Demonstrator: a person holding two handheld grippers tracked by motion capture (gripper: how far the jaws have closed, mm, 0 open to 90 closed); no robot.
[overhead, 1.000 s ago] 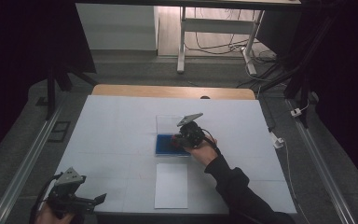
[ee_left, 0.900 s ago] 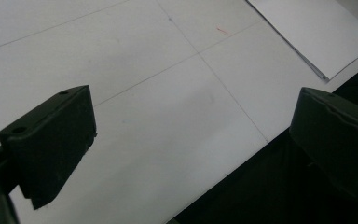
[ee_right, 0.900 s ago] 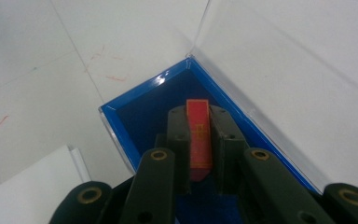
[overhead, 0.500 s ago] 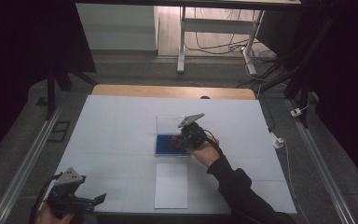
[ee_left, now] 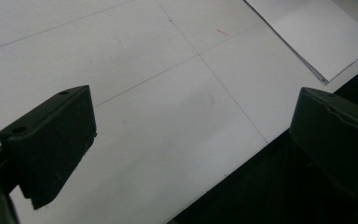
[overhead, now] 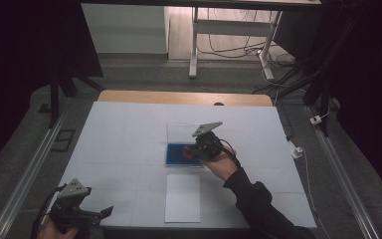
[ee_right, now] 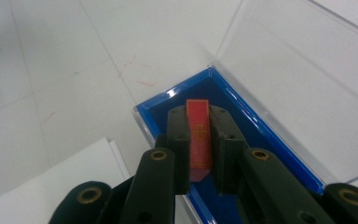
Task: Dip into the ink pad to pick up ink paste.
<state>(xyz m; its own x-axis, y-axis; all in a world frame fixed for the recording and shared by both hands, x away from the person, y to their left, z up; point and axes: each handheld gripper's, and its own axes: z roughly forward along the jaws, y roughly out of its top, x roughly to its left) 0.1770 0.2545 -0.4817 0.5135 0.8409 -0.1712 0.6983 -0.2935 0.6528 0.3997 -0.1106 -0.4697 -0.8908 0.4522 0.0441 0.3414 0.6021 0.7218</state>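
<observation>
At the centre of the high view, the right hand-held gripper (overhead: 191,152) is pinching a flat red card (ee_right: 199,137) edge-up over the blue-lined tray (ee_right: 256,135) of a clear hinged plastic case (ee_right: 303,70). A white paper sheet (overhead: 182,197) is lying below it on the white worktop (overhead: 124,144). At lower left, the left hand-held gripper (overhead: 102,213) is gaping wide, empty.

Right gripper (ee_right: 199,140) jaws clamped, left gripper (ee_left: 191,140) jaws apart

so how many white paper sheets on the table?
1 for sure: the white sheet lies near the table's front edge, just in front of the blue case. Its edge in the left gripper view hints at stacked layers, so more may be hidden underneath.
</observation>
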